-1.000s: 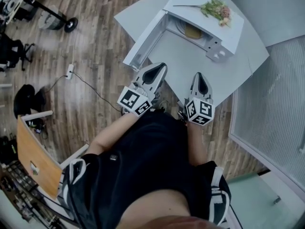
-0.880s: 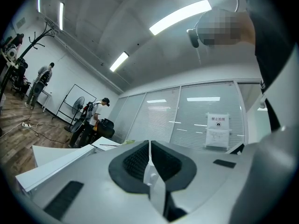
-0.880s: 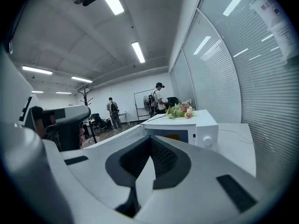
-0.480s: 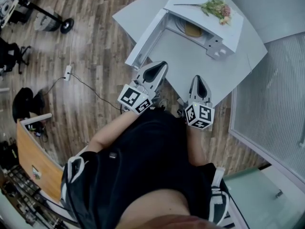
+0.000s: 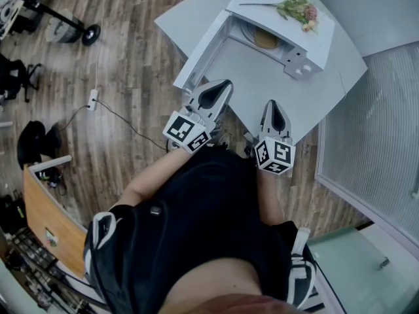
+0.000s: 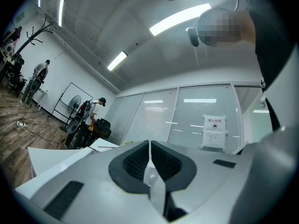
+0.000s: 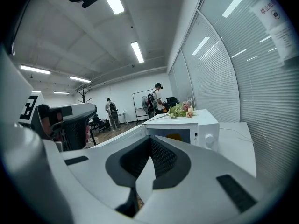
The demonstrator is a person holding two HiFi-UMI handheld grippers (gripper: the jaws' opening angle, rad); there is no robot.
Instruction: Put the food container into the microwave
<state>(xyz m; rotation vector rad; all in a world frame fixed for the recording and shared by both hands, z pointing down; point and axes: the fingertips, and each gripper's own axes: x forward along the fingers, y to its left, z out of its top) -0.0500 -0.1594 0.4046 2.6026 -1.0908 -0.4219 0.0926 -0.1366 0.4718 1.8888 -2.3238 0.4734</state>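
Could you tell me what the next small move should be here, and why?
Probably reach the left gripper out to the open microwave door and push it shut. A tan container seems to sit inside the microwave already, and both the left and the right gripper are shut, empty and near the body.

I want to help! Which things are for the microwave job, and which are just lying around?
For the job: microwave, open door, yellow thing inside (maybe the container), left gripper, right gripper.
Lying about: flowers on top, power strip.
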